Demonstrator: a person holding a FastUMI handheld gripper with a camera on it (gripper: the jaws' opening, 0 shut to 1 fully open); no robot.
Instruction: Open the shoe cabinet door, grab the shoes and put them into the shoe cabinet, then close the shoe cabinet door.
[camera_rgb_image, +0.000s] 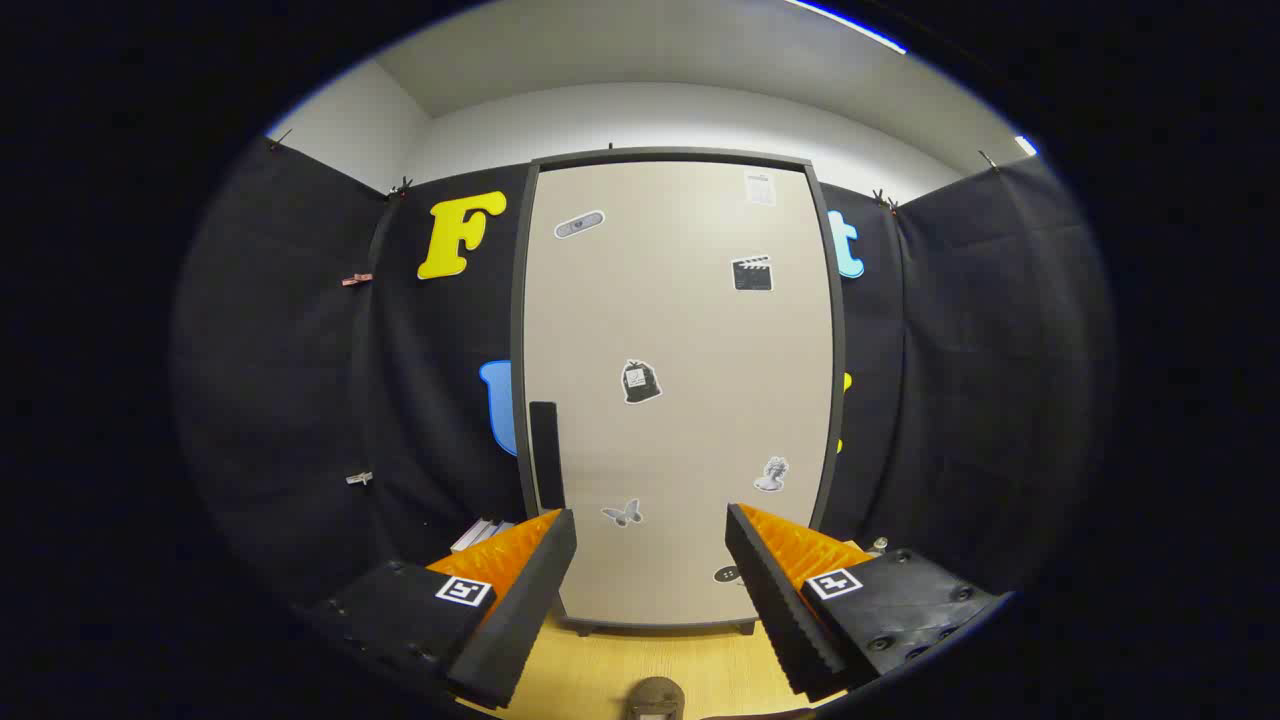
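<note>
— Black cloth walls close us in on both sides, with a pale wooden floor (640, 665) underfoot. What are we facing?

— We're square on to the shoe cabinet (678, 390). Its beige door (690, 330) is flat in its dark frame, stickers scattered over it, so we judge it shut. The dark upright handle (545, 455) sits at the door's left edge, just above our left finger.

— And our tongs (650, 560)?

— Spread wide, holding nothing, with the lower door showing between the fingers and apart from them.

— So where are we in the job?

— At the very start, as we read it. Door not yet opened, no shoes stowed, closing still to come. A brownish rounded thing (655, 700) lies on the floor just below the fingers; it may be a shoe, but we cannot tell.
</note>
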